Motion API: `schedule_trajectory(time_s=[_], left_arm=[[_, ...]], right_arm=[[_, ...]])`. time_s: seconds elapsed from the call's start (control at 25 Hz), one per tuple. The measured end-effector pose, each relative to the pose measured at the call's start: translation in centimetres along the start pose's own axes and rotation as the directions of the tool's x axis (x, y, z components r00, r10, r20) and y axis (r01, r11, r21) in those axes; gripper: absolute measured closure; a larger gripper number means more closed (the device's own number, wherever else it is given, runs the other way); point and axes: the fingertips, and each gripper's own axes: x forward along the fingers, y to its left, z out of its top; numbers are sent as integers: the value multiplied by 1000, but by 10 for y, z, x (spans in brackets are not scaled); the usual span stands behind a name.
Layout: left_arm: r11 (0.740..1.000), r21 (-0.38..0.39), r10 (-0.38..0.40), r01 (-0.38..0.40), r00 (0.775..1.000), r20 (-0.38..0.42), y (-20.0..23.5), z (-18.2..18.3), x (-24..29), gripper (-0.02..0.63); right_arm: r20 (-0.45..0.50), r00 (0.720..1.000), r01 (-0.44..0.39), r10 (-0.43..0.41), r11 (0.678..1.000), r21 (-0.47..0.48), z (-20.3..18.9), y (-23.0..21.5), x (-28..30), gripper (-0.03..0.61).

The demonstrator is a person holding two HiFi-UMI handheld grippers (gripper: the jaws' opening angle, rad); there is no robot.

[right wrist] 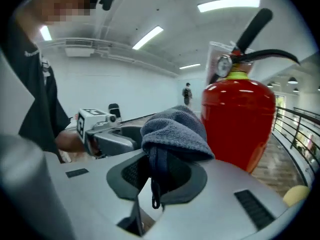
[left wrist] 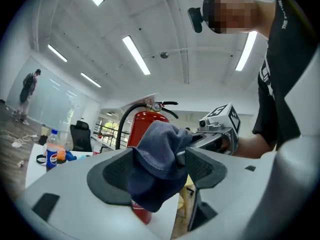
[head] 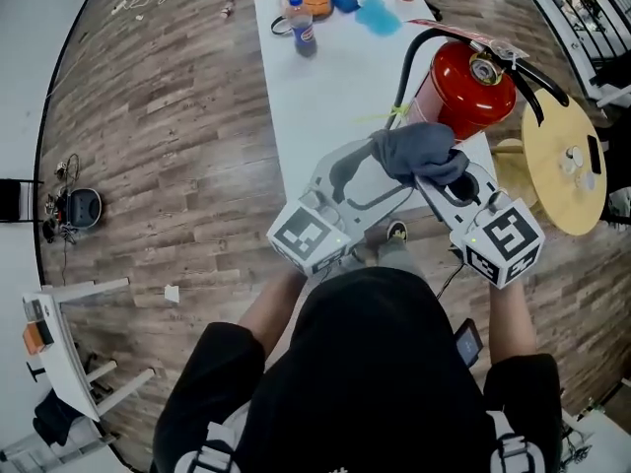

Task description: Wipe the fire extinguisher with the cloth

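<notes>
White table point(head: 325, 87) fills the frame's centre; right of centre, beside the red fire extinguisher point(head: 463, 92), your left gripper point(head: 383, 158) and right gripper point(head: 439, 172) both clamp the grey cloth point(head: 422, 149)

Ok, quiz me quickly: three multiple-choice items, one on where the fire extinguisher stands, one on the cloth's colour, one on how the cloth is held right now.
1. Where does the fire extinguisher stand?
A) on the floor
B) on the white table, at its right edge
C) on the round stool

2. What colour is the cloth?
A) yellow
B) red
C) grey-blue

3. How is the cloth held?
A) lying loose on the table
B) draped over the extinguisher's handle
C) bunched, gripped by both tools

Answers:
1 B: the head view shows its red body at the tabletop's edge.
2 C: every view shows it grey-blue.
3 C: the left tool and the right tool each have their jaws closed on it.
</notes>
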Motion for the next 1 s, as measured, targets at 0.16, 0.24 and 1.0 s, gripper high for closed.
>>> schedule_trajectory(time_s=[0.16,0.24,1.0], left_arm=[[980,110,-160,165,986,-54,-12,6,-2,299],[966,189,-161,177,982,-100,-11,8,-5,439],[998,31,47,-47,999,20,62,57,29,569]], right_arm=[[-69,981,-188,182,978,-90,-5,20,-1,512],[-107,968,-238,226,964,-117,-9,23,-4,512],[160,987,-8,17,998,-55,27,-30,-45,411]])
